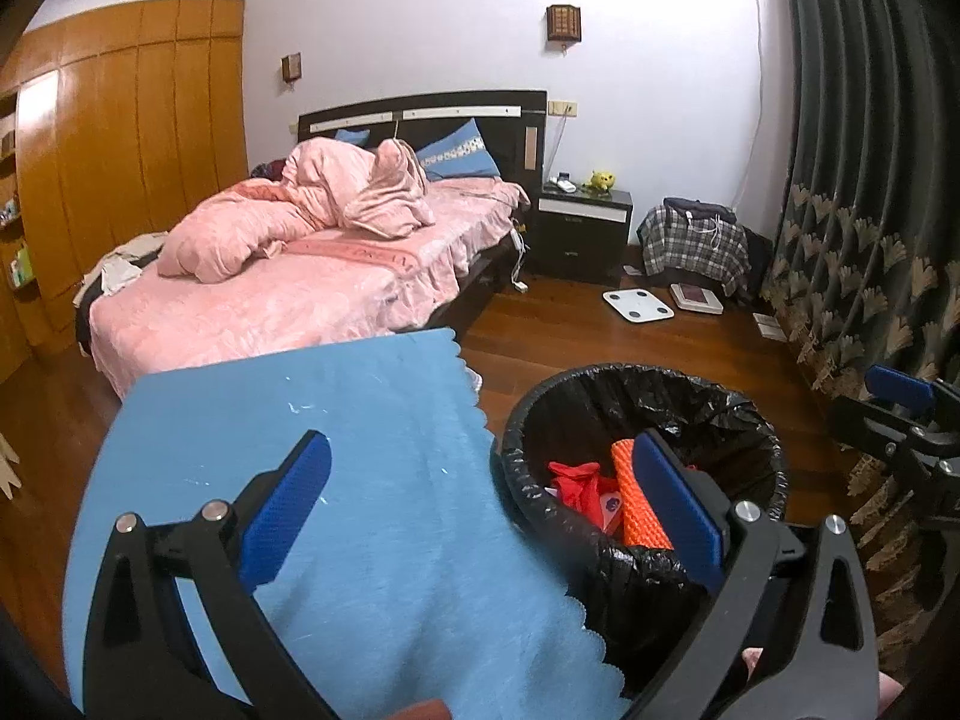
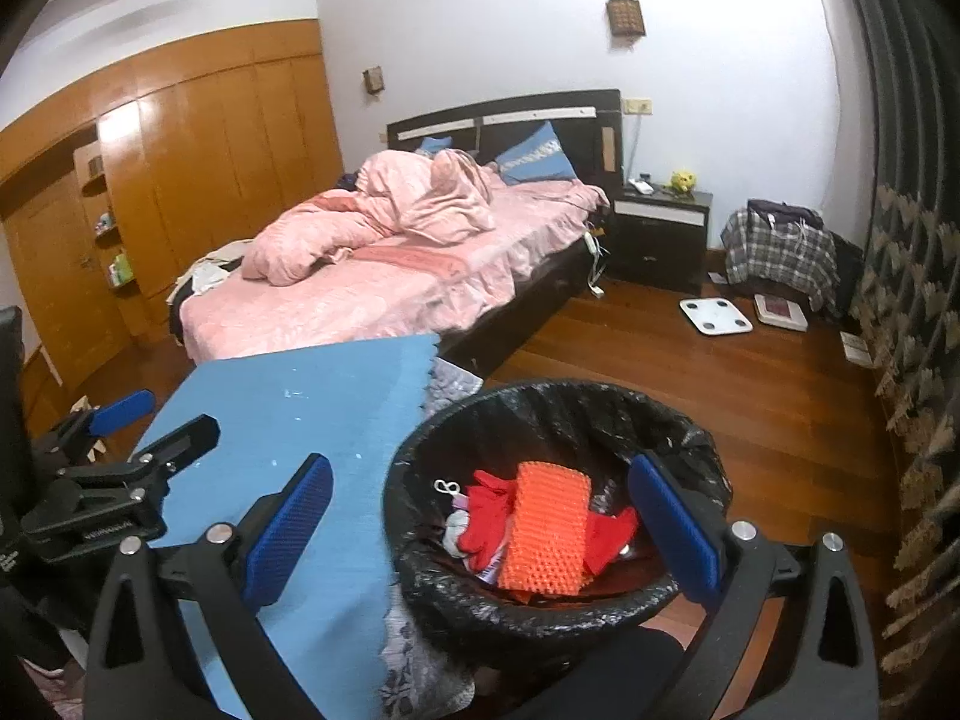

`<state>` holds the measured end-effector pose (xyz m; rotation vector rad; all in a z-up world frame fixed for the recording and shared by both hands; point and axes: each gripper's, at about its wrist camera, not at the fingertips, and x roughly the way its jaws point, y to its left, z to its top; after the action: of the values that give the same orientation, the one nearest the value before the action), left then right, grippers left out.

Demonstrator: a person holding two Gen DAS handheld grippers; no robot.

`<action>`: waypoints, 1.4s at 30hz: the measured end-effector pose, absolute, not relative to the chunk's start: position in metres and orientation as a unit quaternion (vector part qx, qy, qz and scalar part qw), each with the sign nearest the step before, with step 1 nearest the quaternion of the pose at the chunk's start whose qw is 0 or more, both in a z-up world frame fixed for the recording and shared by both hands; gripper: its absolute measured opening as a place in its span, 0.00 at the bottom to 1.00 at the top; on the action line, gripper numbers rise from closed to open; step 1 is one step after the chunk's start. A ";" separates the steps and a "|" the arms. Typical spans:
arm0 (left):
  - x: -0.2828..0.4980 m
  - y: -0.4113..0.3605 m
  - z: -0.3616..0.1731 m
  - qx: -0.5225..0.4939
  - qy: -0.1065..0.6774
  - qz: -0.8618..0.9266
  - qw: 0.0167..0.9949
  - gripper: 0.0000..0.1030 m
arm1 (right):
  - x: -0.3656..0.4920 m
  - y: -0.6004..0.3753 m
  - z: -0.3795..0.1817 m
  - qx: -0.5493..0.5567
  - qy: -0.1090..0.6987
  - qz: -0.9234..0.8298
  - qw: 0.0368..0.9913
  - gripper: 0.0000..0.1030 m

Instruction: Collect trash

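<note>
The left tool (image 1: 486,516) has its blue-padded fingers spread wide with nothing between them, one pad over the desk covered with a light blue scallop-edged cloth (image 1: 372,480), the other in front of the round bin lined with a black plastic bag (image 1: 600,396). The right tool (image 2: 486,528) is likewise spread wide and empty, straddling the bin's near rim; in the left wrist view it shows at 3 o'clock.

The bin stands on the dark wooden floor (image 2: 720,372), just beside the desk's right edge. Inside lie the collected pieces: an orange knobbly foam sheet (image 2: 546,528), crumpled red scraps (image 2: 486,516) around it, and a small white clip-like bit (image 2: 445,487) at 10 o'clock within the bin. Some pale printed paper lies under them; its print is too small to read.

At 12 o'clock stands a bed with rumpled pink bedding (image 1: 312,252) and blue pillows against a dark headboard. At 1 o'clock is a black nightstand (image 1: 582,228) with a yellow plush toy on it; near it lie a white square bathroom scale (image 1: 637,303) and a checked plaid bag (image 1: 696,240). A dark patterned curtain (image 1: 864,180) hangs at 3 o'clock, an orange-brown wooden wardrobe (image 1: 120,138) at 9 o'clock. No brand or writing can be read anywhere.
</note>
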<state>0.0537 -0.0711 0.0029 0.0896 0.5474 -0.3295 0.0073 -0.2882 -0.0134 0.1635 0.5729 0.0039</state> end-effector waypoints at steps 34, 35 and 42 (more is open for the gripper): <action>0.014 -0.047 0.031 0.030 0.229 -0.152 0.961 0.95 | -0.007 -0.259 0.009 0.063 0.257 0.027 0.964 0.94; 0.014 -0.047 0.031 0.030 0.229 -0.152 0.961 0.95 | -0.007 -0.258 0.009 0.063 0.257 0.027 0.964 0.94; 0.014 -0.047 0.031 0.030 0.229 -0.152 0.961 0.95 | -0.007 -0.258 0.010 0.063 0.256 0.027 0.964 0.94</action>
<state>0.0144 -0.0465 0.0310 0.0606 0.4635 -0.3075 -0.0071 -0.2584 0.0102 0.1275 0.5188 0.0552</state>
